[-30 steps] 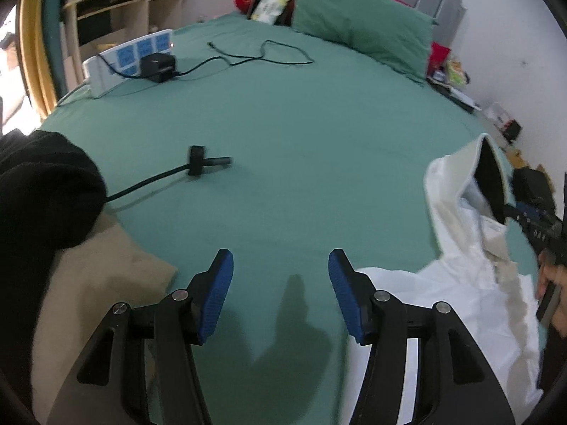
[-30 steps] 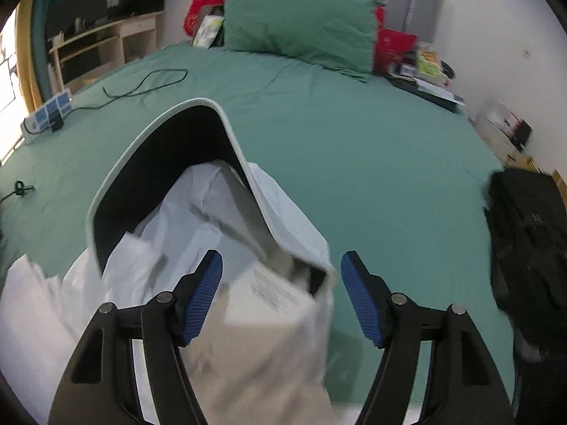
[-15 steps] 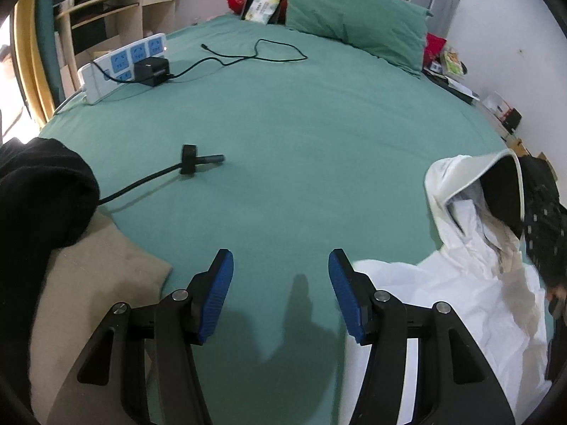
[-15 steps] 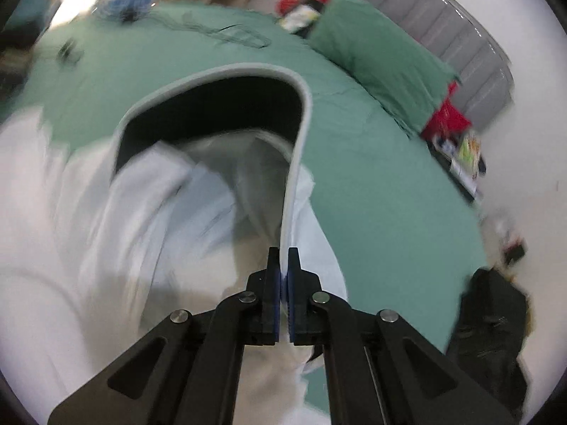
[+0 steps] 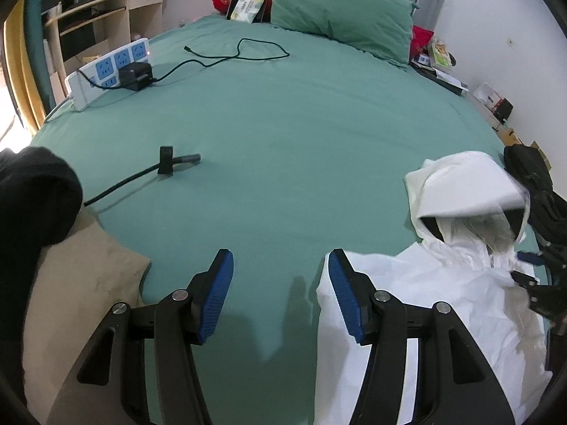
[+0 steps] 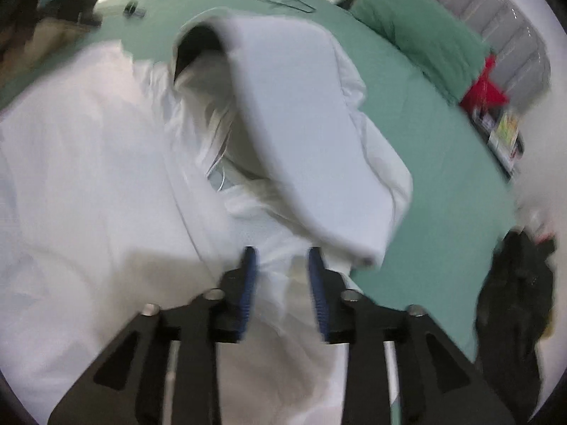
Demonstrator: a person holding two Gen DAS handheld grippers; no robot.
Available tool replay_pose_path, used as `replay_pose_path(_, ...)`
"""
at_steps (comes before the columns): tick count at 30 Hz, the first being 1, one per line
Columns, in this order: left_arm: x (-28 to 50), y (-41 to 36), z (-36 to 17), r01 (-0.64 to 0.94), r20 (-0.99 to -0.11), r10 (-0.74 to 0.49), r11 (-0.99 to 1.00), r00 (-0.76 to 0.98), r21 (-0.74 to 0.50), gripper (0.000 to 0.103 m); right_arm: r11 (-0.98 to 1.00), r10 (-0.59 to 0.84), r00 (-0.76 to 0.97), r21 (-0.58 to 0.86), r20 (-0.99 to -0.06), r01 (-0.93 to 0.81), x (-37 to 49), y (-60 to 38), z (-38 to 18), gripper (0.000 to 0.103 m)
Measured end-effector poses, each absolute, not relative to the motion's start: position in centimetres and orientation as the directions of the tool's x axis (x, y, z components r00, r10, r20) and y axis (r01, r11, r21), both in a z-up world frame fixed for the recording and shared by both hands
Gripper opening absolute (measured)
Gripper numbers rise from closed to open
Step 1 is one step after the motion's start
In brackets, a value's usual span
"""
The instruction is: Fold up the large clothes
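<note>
A white hooded garment [image 5: 460, 283] lies crumpled on the green bed [image 5: 283, 134] at the right; its hood [image 5: 467, 191] has flopped over forward, dark lining showing beneath. My left gripper [image 5: 280, 279] is open and empty, low over the sheet just left of the garment's edge. In the blurred right wrist view the garment [image 6: 88, 177] fills the frame and the hood [image 6: 301, 134] hangs over it. My right gripper [image 6: 283, 276] is open, fingers apart over the white cloth, holding nothing.
A beige cloth [image 5: 78, 301] and a black garment [image 5: 32, 198] lie at the left. A black cable with plug [image 5: 166, 163], a power strip [image 5: 110, 71] and a charger cord [image 5: 244, 53] lie on the bed. A green pillow [image 5: 340, 10] is at the head. A black bag [image 6: 514, 301] sits at the right edge.
My right gripper, shut on the hood's rim half a second ago, has opened and let go. The hood has dropped forward onto the garment. My left gripper has barely moved.
</note>
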State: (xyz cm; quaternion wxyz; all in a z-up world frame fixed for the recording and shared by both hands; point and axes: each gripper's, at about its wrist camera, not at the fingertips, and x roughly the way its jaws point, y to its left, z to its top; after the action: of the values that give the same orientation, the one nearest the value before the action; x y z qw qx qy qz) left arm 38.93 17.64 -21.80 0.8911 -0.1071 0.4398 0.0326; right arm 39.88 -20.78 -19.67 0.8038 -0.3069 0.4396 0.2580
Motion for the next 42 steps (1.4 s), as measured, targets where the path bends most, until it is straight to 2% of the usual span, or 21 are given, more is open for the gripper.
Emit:
replay_pose_path(1, 39.1, 17.5, -21.6, -0.146, -0.786, -0.035, 0.976, 0.618, -0.158, 0.059, 0.695, 0.184, 0.469, -0.223, -0.864, -0.684, 39.9, -21.2, -18.6, 0.056)
replay_pose_path(2, 39.4, 17.2, -21.3, -0.136, -0.778, -0.04, 0.978, 0.628, -0.161, 0.059, 0.717, 0.226, 0.473, -0.183, -0.851, -0.673, 40.1, -21.7, -17.0, 0.061)
replay_pose_path(7, 41.3, 16.3, -19.9, -0.057, -0.75, -0.162, 0.965, 0.641, -0.257, 0.059, 0.832, 0.33, 0.513, -0.013, -0.792, -0.554, 42.8, -24.3, -12.3, 0.072)
replay_pose_path(11, 45.1, 15.8, -19.2, -0.04, -0.739, -0.249, 0.936, 0.626, -0.349, 0.059, 0.886, 0.354, 0.506, 0.11, -0.786, -0.45, 47.0, -26.1, -12.3, 0.072)
replay_pose_path(15, 50.4, 13.3, -20.3, -0.011, -0.741, -0.343, 0.904, 0.578, -0.428, 0.061, 0.913, 0.374, 0.41, 0.252, -0.832, -0.322, 51.9, -27.7, -15.8, 0.072)
replay_pose_path(18, 53.7, 10.7, -22.5, 0.029, -0.746, -0.438, 0.871, 0.501, -0.491, 0.063, 0.898, 0.417, 0.341, 0.324, -0.843, -0.298, 53.1, -27.1, -18.7, 0.072)
replay_pose_path(22, 54.8, 7.3, -26.2, 0.085, -0.815, -0.473, 0.876, 0.334, -0.474, 0.065, 0.846, 0.508, 0.196, 0.444, -0.839, -0.295, 52.3, -26.4, -23.3, 0.072)
replay_pose_path(23, 54.3, 6.8, -26.4, 0.12, -0.821, -0.458, 0.887, 0.342, -0.446, 0.065, 0.845, 0.503, 0.237, 0.415, -0.831, -0.339, 51.5, -26.1, -23.1, 0.064)
replay_pose_path(24, 53.4, 6.1, -26.1, 0.178, -0.823, -0.433, 0.901, 0.368, -0.394, 0.066, 0.841, 0.494, 0.25, 0.385, -0.833, -0.38, 50.9, -25.6, -23.1, 0.051)
replay_pose_path(25, 52.8, 5.5, -26.1, 0.211, -0.833, -0.419, 0.907, 0.36, -0.365, 0.066, 0.845, 0.472, 0.253, 0.35, -0.845, -0.405, 50.4, -25.2, -23.2, 0.03)
replay_pose_path(27, 52.0, 5.0, -26.0, 0.238, -0.843, -0.404, 0.911, 0.355, -0.336, 0.068, 0.83, 0.493, 0.249, 0.365, -0.834, -0.421, 49.9, -25.3, -23.2, 0.019)
replay_pose_path(28, 51.5, 4.5, -25.9, 0.265, -0.854, -0.386, 0.915, 0.348, -0.305, 0.07, 0.82, 0.499, 0.242, 0.363, -0.832, -0.443, 49.6, -25.2, -23.1, 0.017)
replay_pose_path(30, 50.8, 3.3, -25.8, 0.329, -0.88, -0.338, 0.917, 0.335, -0.227, 0.072, 0.808, 0.45, 0.271, 0.259, -0.851, -0.529, 47.9, -24.2, -22.5, 0.015)
replay_pose_path(32, 50.1, 1.7, -25.9, 0.391, -0.904, -0.262, 0.913, 0.337, -0.119, 0.074, 0.794, 0.361, 0.378, 0.069, -0.852, -0.604, 45.8, -22.9, -21.5, 0.012)
replay_pose_path(33, 49.9, 1.0, -26.0, 0.411, -0.912, -0.228, 0.908, 0.341, -0.074, 0.074, 0.781, 0.283, 0.468, -0.082, -0.837, -0.619, 44.7, -22.1, -21.1, 0.011)
replay_pose_path(34, 49.7, 0.0, -26.2, 0.438, -0.921, -0.186, 0.899, 0.344, -0.018, 0.075, 0.74, 0.183, 0.593, -0.287, -0.784, -0.608, 43.3, -21.1, -20.8, 0.011)
replay_pose_path(36, 50.0, -0.6, -26.2, 0.437, -0.921, -0.172, 0.899, 0.349, -0.002, 0.076, 0.668, 0.1, 0.728, -0.496, -0.679, -0.555, 41.7, -19.9, -20.7, 0.011)
replay_pose_path(39, 50.7, -0.9, -26.0, 0.406, -0.917, -0.174, 0.914, 0.359, -0.014, 0.074, 0.588, 0.067, 0.839, -0.658, -0.539, -0.47, 39.6, -18.8, -21.2, 0.011)
replay_pose_path(40, 50.8, -1.1, -25.6, 0.396, -0.918, -0.174, 0.918, 0.355, -0.021, 0.059, 0.57, 0.066, 0.851, -0.68, -0.521, -0.461, 39.2, -18.6, -21.6, 0.011)
replay_pose_path(41, 50.8, -0.8, -25.3, 0.403, -0.919, -0.19, 0.914, 0.344, -0.038, 0.039, 0.546, 0.065, 0.864, -0.707, -0.5, -0.45, 38.5, -18.3, -22.2, 0.011)
replay_pose_path(42, 50.5, -0.7, -24.6, 0.422, -0.917, -0.245, 0.902, 0.315, -0.096, 0.035, 0.532, 0.069, 0.87, -0.72, -0.488, -0.446, 38.1, -18.3, -22.6, 0.011)
